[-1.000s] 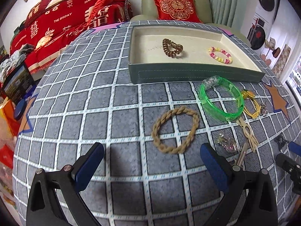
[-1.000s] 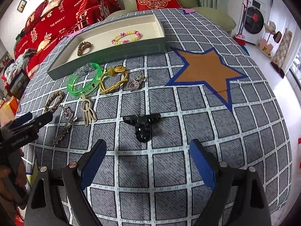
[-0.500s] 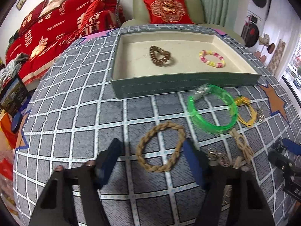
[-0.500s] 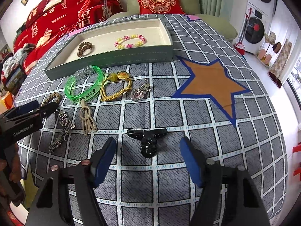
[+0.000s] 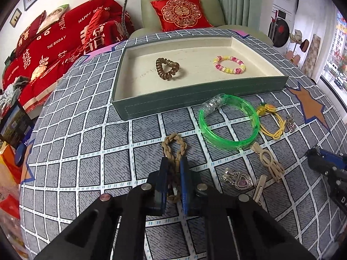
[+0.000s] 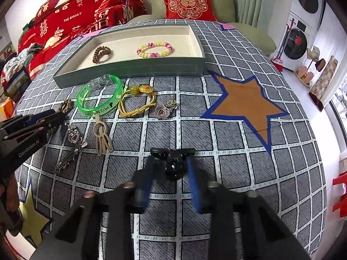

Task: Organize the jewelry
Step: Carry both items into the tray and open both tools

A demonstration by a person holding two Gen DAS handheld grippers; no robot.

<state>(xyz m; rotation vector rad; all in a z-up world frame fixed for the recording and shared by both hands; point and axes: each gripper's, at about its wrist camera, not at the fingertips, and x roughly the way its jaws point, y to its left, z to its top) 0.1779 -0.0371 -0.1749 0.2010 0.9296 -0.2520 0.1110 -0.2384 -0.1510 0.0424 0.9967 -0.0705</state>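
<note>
My left gripper (image 5: 173, 162) is shut on a tan braided bracelet (image 5: 174, 145), squeezed into a narrow loop on the checked cloth. It also shows in the right wrist view (image 6: 66, 105) beside the left gripper (image 6: 58, 117). My right gripper (image 6: 170, 162) is partly closed around a black hair claw (image 6: 173, 160), with its blue fingers (image 6: 149, 173) still apart from it. The green tray (image 5: 195, 99) holds a brown coil hair tie (image 5: 167, 68) and a pink-yellow bead bracelet (image 5: 229, 65).
In front of the tray lie a green bangle (image 5: 229, 123), a yellow cord tie (image 5: 271, 121), a beige clip (image 5: 269, 160), heart pendants (image 5: 240, 179) (image 6: 164, 109) and a metal hairpin (image 6: 69, 156). An orange star (image 6: 249, 106) marks the cloth at right.
My left gripper closed on the braided bracelet, squashing it from a round ring into a narrow loop. My right gripper moved forward over the black claw and narrowed.
</note>
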